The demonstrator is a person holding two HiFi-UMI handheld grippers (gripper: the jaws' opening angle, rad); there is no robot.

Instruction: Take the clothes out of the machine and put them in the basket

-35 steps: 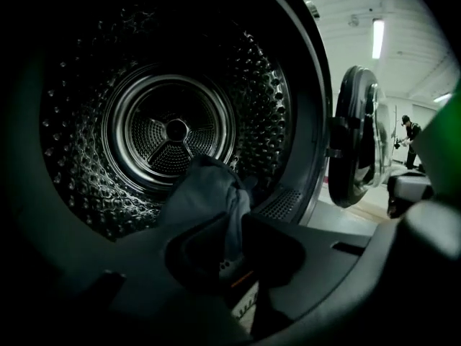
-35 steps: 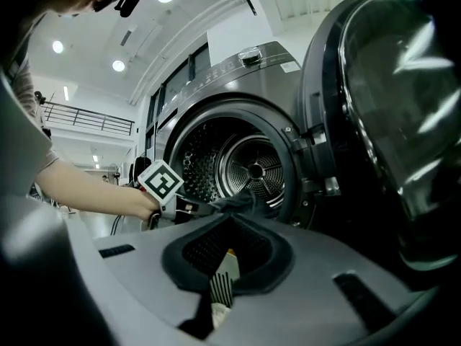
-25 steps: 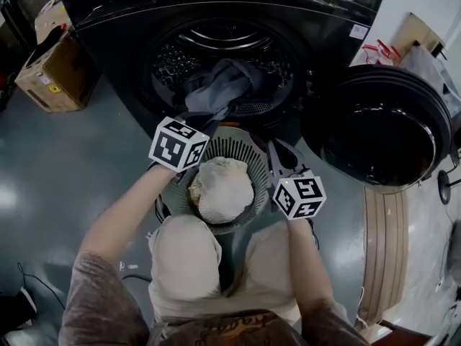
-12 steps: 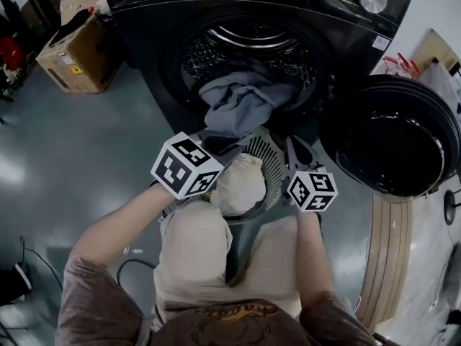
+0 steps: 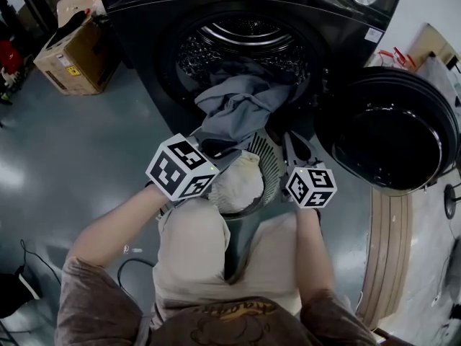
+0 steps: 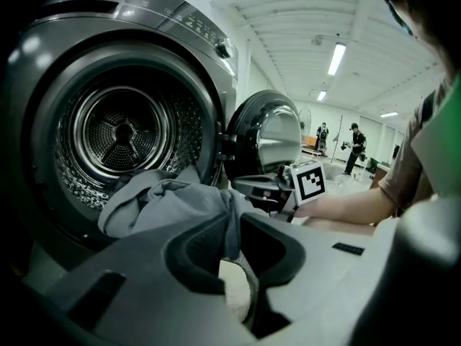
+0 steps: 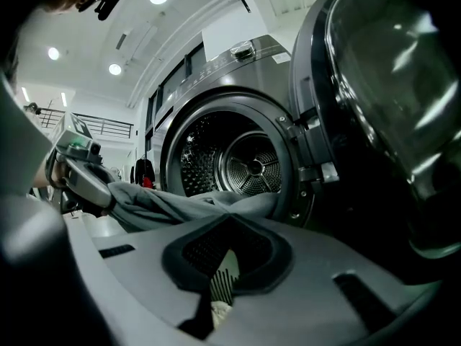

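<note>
A grey garment (image 5: 241, 103) hangs out of the black washing machine's drum (image 5: 245, 45) and drapes down to the round grey slatted basket (image 5: 272, 166) in front of it. A cream garment (image 5: 236, 182) lies in the basket. My left gripper (image 5: 209, 148) is at the basket's far left rim, shut on a fold of the grey garment (image 6: 173, 200), which runs between its jaws (image 6: 234, 225). My right gripper (image 5: 292, 148) is at the basket's right rim, its jaws shut on the slatted wall (image 7: 225, 280). The grey garment (image 7: 187, 206) stretches from the drum to the left gripper.
The machine's round door (image 5: 392, 132) stands open to the right. Cardboard boxes (image 5: 72, 49) sit on the floor at the left. The person's knees (image 5: 194, 251) are just behind the basket. A wooden board (image 5: 385, 244) lies at the right, a cable (image 5: 133, 265) at the left.
The left gripper has drawn back from the drum's mouth toward the basket with the grey garment, and more of the cloth now hangs out. The right gripper has stayed at the rim.
</note>
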